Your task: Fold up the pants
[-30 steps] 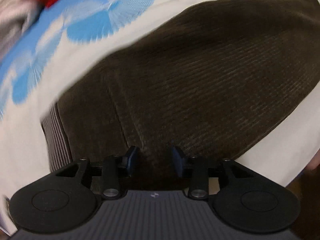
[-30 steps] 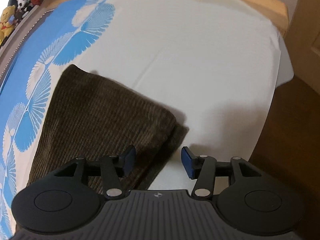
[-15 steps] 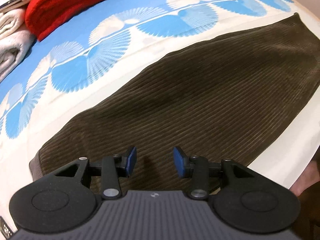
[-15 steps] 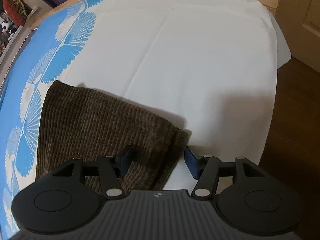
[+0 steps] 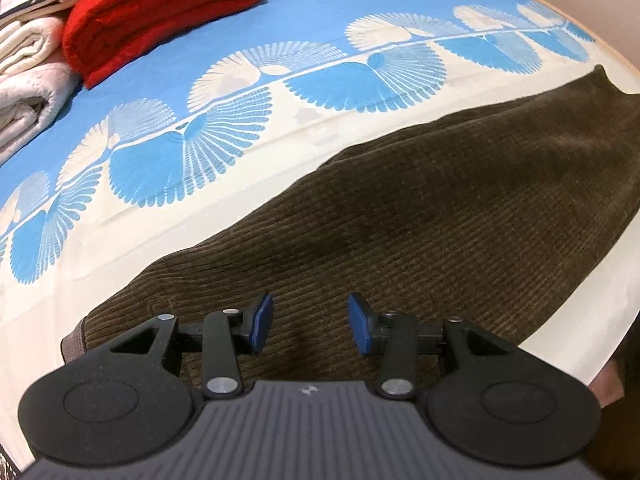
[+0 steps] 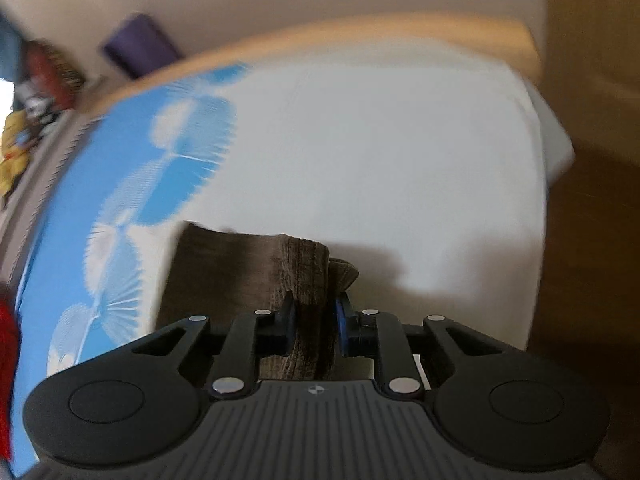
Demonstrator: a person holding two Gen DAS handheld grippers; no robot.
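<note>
While my right gripper (image 6: 316,326) jaws are closing on the pants (image 5: 440,232) end, my left gripper (image 5: 308,324) hovers unclenched; folding remains.

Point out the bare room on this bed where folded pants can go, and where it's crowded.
Freest: the plain white sheet between the brown pants, the wooden bed edge and the floor side. A narrower free band runs along the blue fan pattern beyond the pants. Crowded: the corner holding the red blanket and white towels.
</note>
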